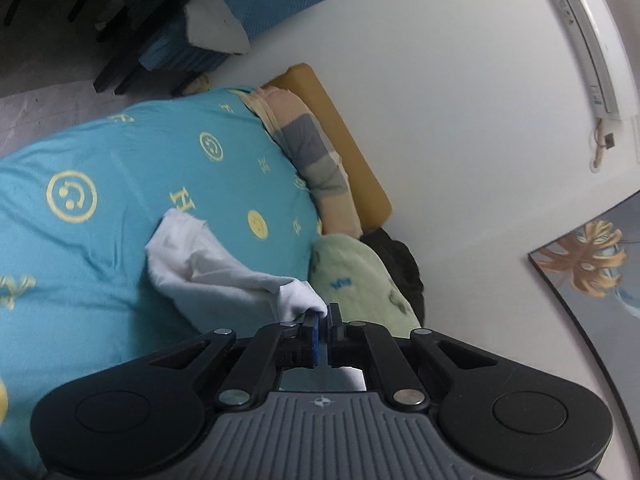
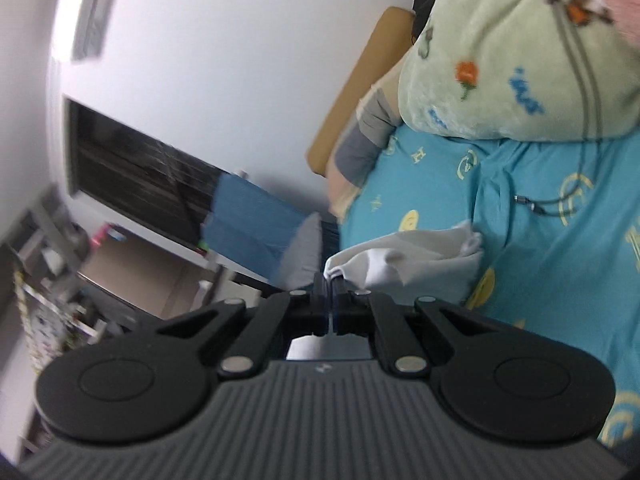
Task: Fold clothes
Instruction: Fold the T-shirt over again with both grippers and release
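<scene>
A white garment (image 1: 208,256) hangs bunched above the turquoise bedsheet (image 1: 100,152) with yellow smiley prints. My left gripper (image 1: 322,314) is shut on one corner of it, the cloth pinched between the black fingers. In the right wrist view the same white garment (image 2: 404,256) stretches from my right gripper (image 2: 330,280), which is shut on another edge of it. The cloth sags between the two grips and trails toward the turquoise bedsheet (image 2: 560,248). Its far end is crumpled, so its shape is unclear.
A green plush blanket (image 1: 360,276) lies bundled by the wall, also the green plush blanket (image 2: 500,64) in the right view. A striped pillow (image 1: 312,148) rests against a tan headboard (image 1: 344,128). A cable (image 2: 540,204) lies on the sheet. White wall, air conditioner (image 1: 592,44), framed picture (image 1: 592,264).
</scene>
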